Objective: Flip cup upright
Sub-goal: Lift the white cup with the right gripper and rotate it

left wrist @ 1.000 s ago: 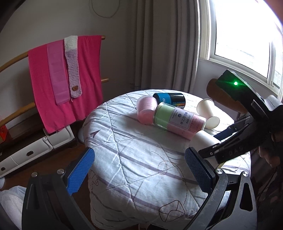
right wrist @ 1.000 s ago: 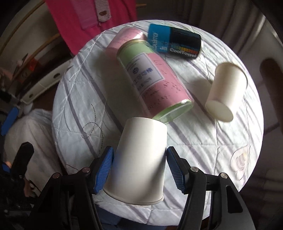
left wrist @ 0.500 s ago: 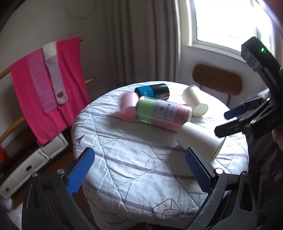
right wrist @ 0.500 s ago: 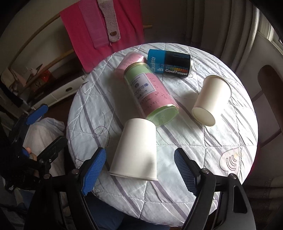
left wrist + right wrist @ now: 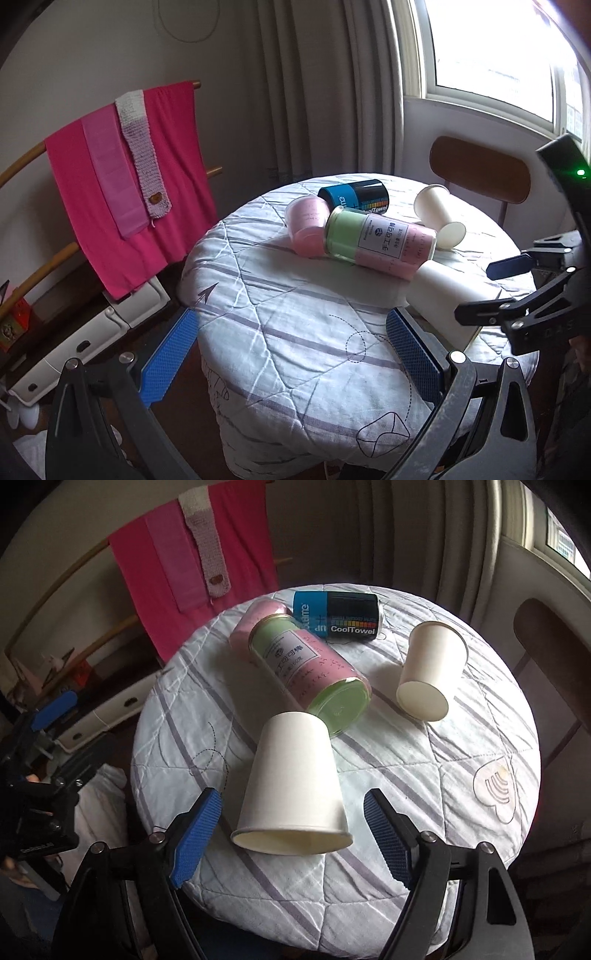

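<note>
A white paper cup (image 5: 293, 782) lies on its side on the round table, mouth toward me; it also shows in the left wrist view (image 5: 447, 295). My right gripper (image 5: 293, 834) is open, its blue pads either side of the cup's mouth without touching it. A second white paper cup (image 5: 430, 670) lies on its side further back, seen in the left wrist view too (image 5: 439, 218). My left gripper (image 5: 291, 354) is open and empty over the table's near-left edge.
A green-and-pink can (image 5: 314, 672), a pink cup (image 5: 308, 225) and a blue-black CoolTowel can (image 5: 338, 616) lie at the table's middle and back. The table has a quilted cover (image 5: 424, 775). Pink cloths (image 5: 125, 184) hang on a rack at left. A chair (image 5: 480, 170) stands behind.
My right gripper opened and let go of the near white cup, which now lies free on the table. My left gripper swung its view slightly.
</note>
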Motion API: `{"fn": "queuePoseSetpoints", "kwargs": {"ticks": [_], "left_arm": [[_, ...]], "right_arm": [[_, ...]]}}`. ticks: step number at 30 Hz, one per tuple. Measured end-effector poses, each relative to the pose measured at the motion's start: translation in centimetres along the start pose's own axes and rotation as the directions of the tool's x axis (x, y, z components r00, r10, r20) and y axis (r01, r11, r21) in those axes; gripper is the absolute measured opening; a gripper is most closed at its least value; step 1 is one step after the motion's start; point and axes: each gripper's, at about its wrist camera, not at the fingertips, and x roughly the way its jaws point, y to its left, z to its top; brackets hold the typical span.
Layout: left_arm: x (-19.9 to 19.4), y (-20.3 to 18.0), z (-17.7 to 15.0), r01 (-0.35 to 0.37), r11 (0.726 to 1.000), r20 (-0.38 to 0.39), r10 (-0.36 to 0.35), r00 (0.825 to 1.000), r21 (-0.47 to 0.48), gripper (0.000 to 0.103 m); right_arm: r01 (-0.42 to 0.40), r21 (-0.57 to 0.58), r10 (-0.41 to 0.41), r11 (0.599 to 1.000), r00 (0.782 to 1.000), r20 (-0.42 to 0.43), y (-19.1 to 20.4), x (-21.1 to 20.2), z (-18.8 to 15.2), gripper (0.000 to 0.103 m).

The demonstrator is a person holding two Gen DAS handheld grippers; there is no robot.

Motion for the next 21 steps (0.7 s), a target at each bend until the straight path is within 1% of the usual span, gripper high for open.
{"fn": "queuePoseSetpoints", "kwargs": {"ticks": [1, 4, 6, 7, 8, 9, 11, 13, 17, 20, 21], "left_arm": [[0.0, 0.0, 0.0, 0.001, 1.000, 0.002, -0.001, 1.000, -0.004, 0.103], [0.2, 0.1, 0.0, 0.005, 1.000, 0.003, -0.005, 1.000, -0.012, 0.103], [0.3, 0.1, 0.0, 0.010, 1.000, 0.002, -0.010, 1.000, -0.014, 0.103], [0.4, 0.1, 0.0, 0.011, 1.000, 0.002, -0.011, 1.000, -0.014, 0.103], [0.4, 0.1, 0.0, 0.013, 1.000, 0.003, -0.013, 1.000, -0.014, 0.103], [0.4, 0.1, -0.1, 0.017, 1.000, 0.003, -0.017, 1.000, -0.012, 0.103], [0.4, 0.1, -0.2, 0.013, 1.000, 0.001, -0.013, 1.000, -0.008, 0.103], [0.6, 0.1, -0.3, 0.009, 1.000, 0.000, -0.009, 1.000, -0.007, 0.103], [1.0, 0.2, -0.4, 0.020, 0.999, -0.013, -0.021, 1.000, -0.024, 0.103], [1.4, 0.0, -0.4, 0.035, 0.999, -0.020, -0.036, 0.999, -0.013, 0.103], [1.5, -0.1, -0.5, 0.037, 0.999, -0.024, -0.037, 0.999, -0.008, 0.103]], "right_arm": [[-0.003, -0.031, 0.002, 1.000, 0.999, -0.033, 0.2, 0.4, 0.4, 0.081], [-0.026, -0.073, 0.018, 0.997, 0.993, -0.114, 0.3, 1.7, 1.4, 0.081], [-0.045, -0.100, 0.029, 0.994, 0.988, -0.154, 0.2, 2.3, 1.5, 0.080], [-0.059, -0.125, 0.036, 0.990, 0.984, -0.174, 0.4, 2.6, 1.5, 0.072], [-0.069, -0.151, 0.039, 0.986, 0.980, -0.195, 0.5, 2.9, 1.5, 0.068], [-0.081, -0.179, 0.041, 0.981, 0.975, -0.216, 0.5, 3.2, 1.4, 0.068], [-0.107, -0.247, 0.053, 0.963, 0.975, -0.216, 0.7, 3.2, 1.5, 0.068], [-0.112, -0.326, 0.038, 0.939, 0.973, -0.226, 1.1, 3.2, 1.6, 0.068], [-0.120, -0.503, -0.007, 0.856, 0.970, -0.243, 2.0, 3.1, 1.5, 0.068], [-0.146, -0.634, -0.012, 0.759, 0.971, -0.239, 2.5, 2.9, 1.2, 0.068], [-0.155, -0.678, -0.016, 0.718, 0.971, -0.238, 2.6, 2.8, 1.1, 0.068]]}}
